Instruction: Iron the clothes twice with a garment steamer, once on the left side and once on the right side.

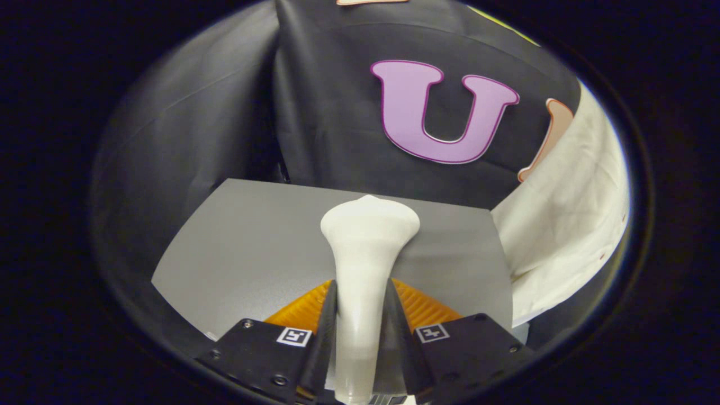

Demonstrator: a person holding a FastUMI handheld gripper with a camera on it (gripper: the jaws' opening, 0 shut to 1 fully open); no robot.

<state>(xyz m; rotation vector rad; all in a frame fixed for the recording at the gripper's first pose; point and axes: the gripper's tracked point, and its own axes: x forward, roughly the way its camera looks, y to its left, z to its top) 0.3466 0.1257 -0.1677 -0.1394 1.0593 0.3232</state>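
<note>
Here, clamped on the neck of a white garment steamer (365,264), with both fingers (326,332) of the gripper (361,337) pressing its narrow handle from either side. Held low on the slim part, seemingly so the flared steam head sticks out well beyond the fingertips and can meet fabric before the gripper does. Head pointing forward and slightly up, over a grey tabletop (253,247), not touching anything that can be made out. Off to the right of the fingers, a cream-white garment (568,225), hanging or draped past the table's right edge, with folds running down it and what look like small buttons near its far side. Steamer head and garment well apart for now; no contact with the cloth, so by the look of things neither pass is under way. Probably a carrying or approach grip, with the head needing a swing to the right before any stroke down the left or right side of the garment. Firm pinch sensible here, since a smooth tapered handle could slip forward or twist once the head drags on fabric. No containers to be made out: no basin, water tank or basket, and nothing lying on the bare part of the table ahead of the fingers.
</note>
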